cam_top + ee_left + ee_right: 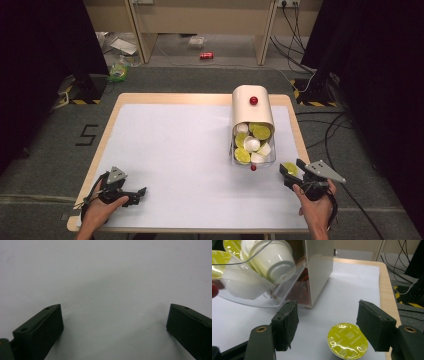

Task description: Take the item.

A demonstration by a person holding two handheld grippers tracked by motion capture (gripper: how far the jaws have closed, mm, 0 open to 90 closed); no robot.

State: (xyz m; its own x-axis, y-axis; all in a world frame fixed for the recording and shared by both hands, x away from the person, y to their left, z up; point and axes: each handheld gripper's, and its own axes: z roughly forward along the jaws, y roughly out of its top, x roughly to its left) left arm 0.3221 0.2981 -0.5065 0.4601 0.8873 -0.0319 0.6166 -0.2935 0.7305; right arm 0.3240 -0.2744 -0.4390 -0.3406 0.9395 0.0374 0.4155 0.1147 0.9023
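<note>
High view puts the dispenser (252, 127) near the table's (165, 150) far right corner, its clear drawer (253, 150) open and full of capsules. 1 green-lidded capsule (347, 340) lies foil up on the table near the right edge, just in front of the drawer. The right gripper (327, 325) has its jaws about half open with the capsule between them; neither pad touches it. To do this step well, the person should centre the capsule between the pads, come low enough to catch its body under the rim, and close gently. The left gripper (141, 191) rests near the front left corner, jaws wide and empty.
</note>
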